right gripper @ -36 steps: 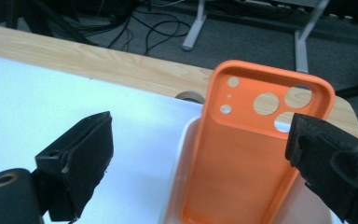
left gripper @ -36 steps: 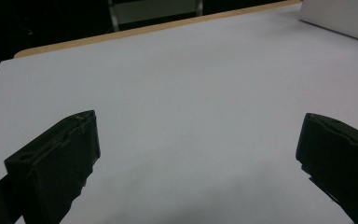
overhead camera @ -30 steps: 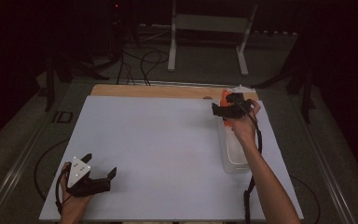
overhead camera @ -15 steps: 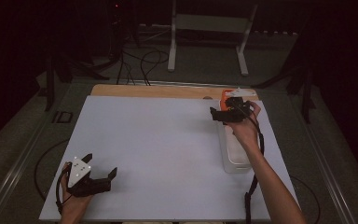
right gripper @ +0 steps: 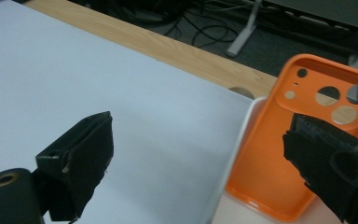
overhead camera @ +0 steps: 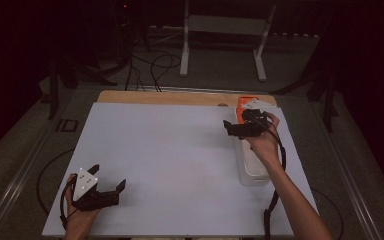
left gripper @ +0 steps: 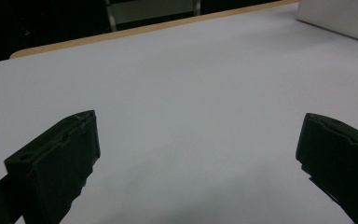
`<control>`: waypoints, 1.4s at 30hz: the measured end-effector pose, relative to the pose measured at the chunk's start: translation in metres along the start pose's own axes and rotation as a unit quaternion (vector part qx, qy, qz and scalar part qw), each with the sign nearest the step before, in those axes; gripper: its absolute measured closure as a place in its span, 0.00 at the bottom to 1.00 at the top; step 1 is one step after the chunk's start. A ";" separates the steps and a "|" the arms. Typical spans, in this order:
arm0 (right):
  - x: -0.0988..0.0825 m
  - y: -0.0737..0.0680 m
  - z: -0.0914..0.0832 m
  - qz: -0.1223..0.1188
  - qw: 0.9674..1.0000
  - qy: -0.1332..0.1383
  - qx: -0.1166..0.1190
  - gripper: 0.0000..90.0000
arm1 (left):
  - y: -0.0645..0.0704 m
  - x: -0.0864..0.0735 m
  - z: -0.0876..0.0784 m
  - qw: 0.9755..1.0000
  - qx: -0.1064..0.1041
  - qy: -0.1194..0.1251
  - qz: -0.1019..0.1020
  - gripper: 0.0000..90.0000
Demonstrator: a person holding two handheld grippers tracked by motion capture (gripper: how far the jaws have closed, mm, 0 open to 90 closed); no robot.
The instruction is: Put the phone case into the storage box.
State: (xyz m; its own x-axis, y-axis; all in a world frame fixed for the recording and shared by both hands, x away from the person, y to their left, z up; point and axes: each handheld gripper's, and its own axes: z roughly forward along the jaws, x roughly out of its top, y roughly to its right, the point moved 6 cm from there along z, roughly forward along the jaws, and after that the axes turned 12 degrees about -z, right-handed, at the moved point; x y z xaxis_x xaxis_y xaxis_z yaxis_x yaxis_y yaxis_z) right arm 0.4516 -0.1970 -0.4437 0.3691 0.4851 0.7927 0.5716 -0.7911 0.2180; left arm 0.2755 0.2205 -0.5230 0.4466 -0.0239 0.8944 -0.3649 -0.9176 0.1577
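An orange phone case (overhead camera: 245, 103) (right gripper: 279, 158), with round camera cut-outs, lies at the far end of a long white tray (overhead camera: 252, 167) on the right side of the table. My right gripper (overhead camera: 228, 129) (right gripper: 196, 158) hovers open at the tray's far left edge, pointing left. Its right jaw is over the case and its left jaw over the white sheet, with nothing between them. At the front left corner, my left gripper (overhead camera: 109, 176) (left gripper: 198, 154) rests open and empty on the white sheet (overhead camera: 170, 160).
The white sheet covers most of a wooden table whose far strip (overhead camera: 180, 97) shows bare. The tray's corner (left gripper: 340, 18) appears far off in the left gripper view. Cables (overhead camera: 155, 65) and a metal stand (overhead camera: 225, 30) sit on the dark floor beyond.
My right gripper has drifted slightly left and toward the person, off the case's near end. The left gripper has stayed put.
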 end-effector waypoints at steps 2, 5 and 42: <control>0.000 -0.003 -0.004 -0.005 1.000 0.004 0.006 0.09 | 0.000 0.000 0.000 1.000 -0.001 0.001 0.000 0.00; 0.001 -0.007 -0.008 -0.007 1.000 0.012 0.014 0.09 | 0.001 0.000 0.000 1.000 -0.002 0.001 -0.001 0.00; -0.006 -0.056 -0.065 -0.021 0.994 0.091 0.060 0.09 | 0.000 0.008 -0.006 1.000 -0.012 0.016 -0.011 0.00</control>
State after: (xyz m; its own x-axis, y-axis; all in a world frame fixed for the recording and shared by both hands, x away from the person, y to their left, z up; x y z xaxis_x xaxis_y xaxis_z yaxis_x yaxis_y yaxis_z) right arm 0.3701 -0.1796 -0.4238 0.2102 0.4323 0.8769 0.6709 -0.7162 0.1923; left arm 0.2735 0.2225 -0.5135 0.4282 0.0097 0.9036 -0.3754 -0.9076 0.1877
